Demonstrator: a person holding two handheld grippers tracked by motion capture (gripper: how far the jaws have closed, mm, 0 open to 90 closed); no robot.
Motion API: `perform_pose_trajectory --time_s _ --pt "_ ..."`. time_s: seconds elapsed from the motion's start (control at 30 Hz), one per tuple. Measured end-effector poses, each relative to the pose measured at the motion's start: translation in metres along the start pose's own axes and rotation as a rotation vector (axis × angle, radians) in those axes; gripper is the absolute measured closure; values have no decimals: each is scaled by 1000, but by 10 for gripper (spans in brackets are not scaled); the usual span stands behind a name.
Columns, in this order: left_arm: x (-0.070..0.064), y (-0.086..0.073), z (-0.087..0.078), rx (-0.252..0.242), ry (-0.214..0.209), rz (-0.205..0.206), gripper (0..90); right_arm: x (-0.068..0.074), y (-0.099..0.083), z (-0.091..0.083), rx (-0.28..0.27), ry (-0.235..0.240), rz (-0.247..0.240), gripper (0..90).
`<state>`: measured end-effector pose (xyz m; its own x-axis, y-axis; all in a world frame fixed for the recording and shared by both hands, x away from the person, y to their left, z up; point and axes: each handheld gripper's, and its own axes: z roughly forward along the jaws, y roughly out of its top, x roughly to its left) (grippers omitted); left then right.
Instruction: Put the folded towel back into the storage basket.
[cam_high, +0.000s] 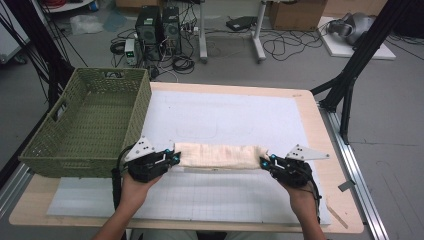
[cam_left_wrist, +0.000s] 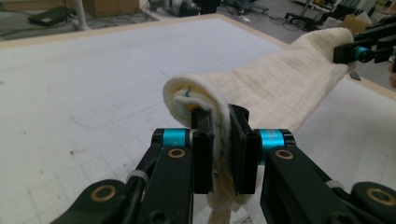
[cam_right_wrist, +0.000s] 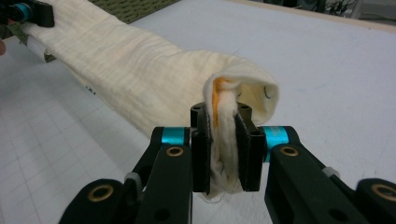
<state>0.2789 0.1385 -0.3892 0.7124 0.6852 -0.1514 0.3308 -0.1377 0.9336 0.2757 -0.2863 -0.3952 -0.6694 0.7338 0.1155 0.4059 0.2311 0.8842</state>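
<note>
Basket: a green woven basket (cam_high: 90, 125) stands on the far left corner of the table, just left of the mat; what I can see of its inside holds nothing, though its near wall hides part of the floor.

Cloth: a cream cloth (cam_high: 220, 156), folded or rolled into a long band, stretches left to right across the near middle of the table, between the two tools. In the left gripper view the cloth (cam_left_wrist: 275, 84) has a soft, finely ribbed weave and its end curls over in layers; in the right gripper view the cloth (cam_right_wrist: 126, 70) shows a touch of orange inside the fold at the pinched end.

Left gripper: the left gripper (cam_high: 172, 159), also seen close up (cam_left_wrist: 220, 154), has its jaws nearly closed, squeezing the left end of the cloth between them.

Right gripper: the right gripper (cam_high: 265, 162), close up (cam_right_wrist: 220, 154), is likewise clamped tight on the right end, the cloth bunched thin between its jaws.

Mat: a white gridded mat (cam_high: 225, 120) covers most of the wooden table (cam_high: 320, 130); the cloth lies just over its near half.

Around: beyond the far edge, computer towers (cam_high: 157, 27) and loose cables (cam_high: 280, 45) sit on the floor, well apart from the work. Nothing stands between the cloth and the basket.
</note>
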Motion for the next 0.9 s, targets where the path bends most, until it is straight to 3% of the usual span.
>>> perform_pose_trajectory --time_s 0.63,0.9 --pt "19 34 -44 -104 62 31 807 6 61 33 -96 -11 -62 796" --pt "32 46 -67 -136 110 28 808 15 91 54 -141 22 -91 798"
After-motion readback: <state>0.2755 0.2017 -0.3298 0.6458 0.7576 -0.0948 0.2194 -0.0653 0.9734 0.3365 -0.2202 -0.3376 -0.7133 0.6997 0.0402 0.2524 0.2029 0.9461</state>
